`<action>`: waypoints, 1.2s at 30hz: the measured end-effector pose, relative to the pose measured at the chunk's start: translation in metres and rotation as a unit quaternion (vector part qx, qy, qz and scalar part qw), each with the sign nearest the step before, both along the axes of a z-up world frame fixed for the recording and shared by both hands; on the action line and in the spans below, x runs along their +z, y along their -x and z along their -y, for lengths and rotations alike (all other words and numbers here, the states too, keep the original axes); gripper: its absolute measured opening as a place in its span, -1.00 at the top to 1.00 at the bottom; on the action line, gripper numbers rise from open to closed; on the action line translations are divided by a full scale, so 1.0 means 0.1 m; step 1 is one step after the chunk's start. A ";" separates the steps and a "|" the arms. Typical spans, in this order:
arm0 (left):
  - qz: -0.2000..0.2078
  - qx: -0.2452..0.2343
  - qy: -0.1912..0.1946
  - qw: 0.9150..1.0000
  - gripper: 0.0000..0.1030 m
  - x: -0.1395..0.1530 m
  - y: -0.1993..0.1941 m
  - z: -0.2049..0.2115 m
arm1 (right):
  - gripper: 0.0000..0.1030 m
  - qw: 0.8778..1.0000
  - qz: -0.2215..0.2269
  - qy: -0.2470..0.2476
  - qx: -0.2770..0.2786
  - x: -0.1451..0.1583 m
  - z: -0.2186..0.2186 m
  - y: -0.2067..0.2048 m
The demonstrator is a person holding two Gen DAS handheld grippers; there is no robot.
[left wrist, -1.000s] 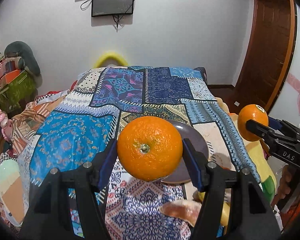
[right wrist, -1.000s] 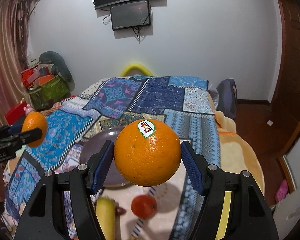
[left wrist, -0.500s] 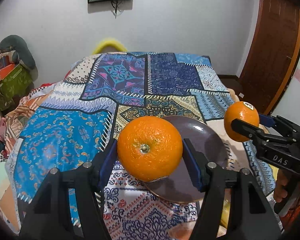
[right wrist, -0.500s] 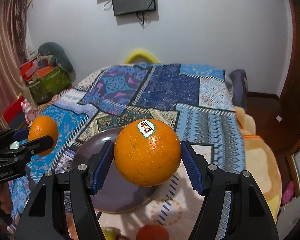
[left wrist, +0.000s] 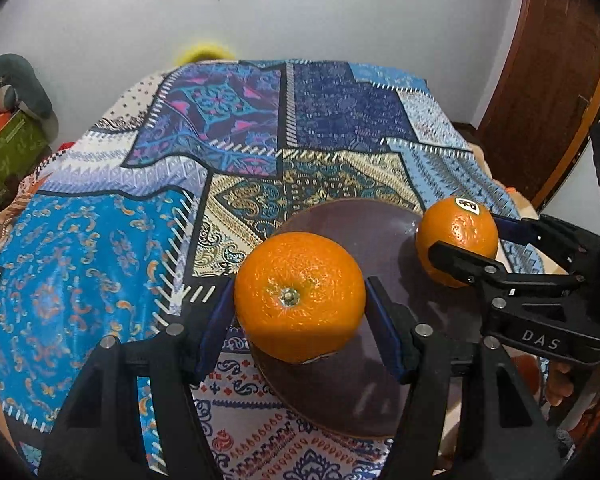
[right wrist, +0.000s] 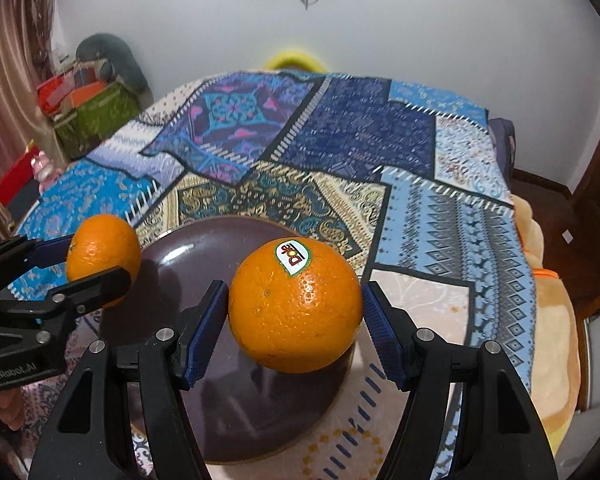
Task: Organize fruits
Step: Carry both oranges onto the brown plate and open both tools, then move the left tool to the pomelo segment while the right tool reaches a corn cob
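My left gripper [left wrist: 299,298] is shut on a plain orange [left wrist: 299,296] and holds it over the left part of a dark purple plate [left wrist: 372,240]. My right gripper [right wrist: 295,308] is shut on an orange with a Dole sticker [right wrist: 295,306] and holds it over the right part of the same plate [right wrist: 204,248]. In the left wrist view the stickered orange [left wrist: 456,246] shows at the right in the other gripper. In the right wrist view the plain orange [right wrist: 102,254] shows at the left. Both oranges hang above the plate.
The plate lies on a bed with a patchwork blue cover [left wrist: 100,260]. Boxes and a grey cushion [right wrist: 96,100] stand at the left wall. A wooden door [left wrist: 548,80] is at the right. A yellow blanket [right wrist: 556,320] hangs at the bed's right edge.
Both grippers have moved forward and down with their oranges, closer together, and now hang over the plate. The fruits at the near edge have dropped out of view.
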State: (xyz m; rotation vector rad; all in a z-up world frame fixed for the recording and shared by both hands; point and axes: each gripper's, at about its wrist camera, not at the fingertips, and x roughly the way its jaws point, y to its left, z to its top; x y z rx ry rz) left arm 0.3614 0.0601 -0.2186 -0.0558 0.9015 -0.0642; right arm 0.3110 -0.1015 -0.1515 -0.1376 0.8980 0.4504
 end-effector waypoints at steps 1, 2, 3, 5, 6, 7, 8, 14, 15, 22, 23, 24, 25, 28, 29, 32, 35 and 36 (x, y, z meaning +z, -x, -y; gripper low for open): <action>-0.005 -0.001 -0.001 1.000 -0.24 -0.03 -0.02 0.00 | -0.26 1.000 -0.002 0.002 0.002 -0.02 -0.01 -0.01; -0.009 -0.001 -0.002 1.000 -0.24 -0.06 -0.04 0.00 | -0.26 1.000 -0.005 0.005 0.003 -0.04 -0.01 -0.03; -0.012 -0.001 -0.003 1.000 -0.24 -0.07 -0.06 0.00 | -0.26 1.000 -0.008 0.008 0.006 -0.06 -0.02 -0.03; -0.018 0.000 -0.005 1.000 -0.25 -0.11 -0.09 0.00 | -0.26 1.000 -0.012 0.012 0.009 -0.09 -0.03 -0.05; -0.021 0.000 -0.006 1.000 -0.25 -0.12 -0.10 0.00 | -0.26 1.000 -0.014 0.014 0.010 -0.10 -0.03 -0.05; -0.024 0.000 -0.006 1.000 -0.25 -0.14 -0.11 0.00 | -0.26 1.000 -0.017 0.014 0.011 -0.11 -0.04 -0.07; -0.026 0.000 -0.005 1.000 -0.25 -0.15 -0.11 -0.01 | -0.26 1.000 -0.019 0.014 0.010 -0.13 -0.04 -0.08; -0.033 -0.009 -0.009 0.999 -0.25 -0.19 -0.10 0.06 | -0.27 1.000 -0.025 0.014 0.009 -0.15 -0.04 -0.08; -0.033 -0.009 -0.011 0.999 -0.25 -0.19 -0.10 0.06 | -0.27 1.000 -0.025 0.016 0.009 -0.15 -0.05 -0.08; -0.013 0.008 -0.003 1.000 -0.63 -0.04 -0.02 0.02 | -0.28 1.000 -0.023 0.018 0.004 -0.13 -0.03 -0.03; -0.010 0.009 -0.004 1.000 -0.63 -0.01 -0.01 0.01 | -0.29 1.000 -0.017 0.019 0.000 -0.11 -0.01 -0.01; -0.008 0.011 -0.004 1.000 -0.63 0.03 0.02 -0.01 | -0.31 1.000 -0.011 0.021 -0.002 -0.07 0.01 0.02; -0.008 0.012 -0.003 1.000 -0.63 0.06 0.04 -0.02 | -0.36 1.000 -0.005 0.022 -0.005 -0.02 0.02 0.05; 0.001 0.016 -0.004 1.000 -0.63 0.18 0.15 -0.04 | -0.45 1.000 0.012 0.020 -0.010 0.13 0.08 0.14; 0.004 0.016 -0.006 1.000 -0.63 0.22 0.19 -0.04 | -0.45 1.000 0.016 0.020 -0.011 0.17 0.09 0.17; 0.016 0.016 -0.011 1.000 -0.63 0.37 0.35 -0.04 | -0.47 0.999 0.032 0.021 -0.014 0.32 0.13 0.31; 0.026 0.015 -0.015 0.999 -0.63 0.51 0.52 -0.01 | -0.52 0.999 0.046 0.017 -0.015 0.46 0.18 0.48; 0.030 0.014 -0.015 0.999 -0.63 0.57 0.59 0.00 | -0.53 0.998 0.050 0.016 -0.015 0.50 0.19 0.54</action>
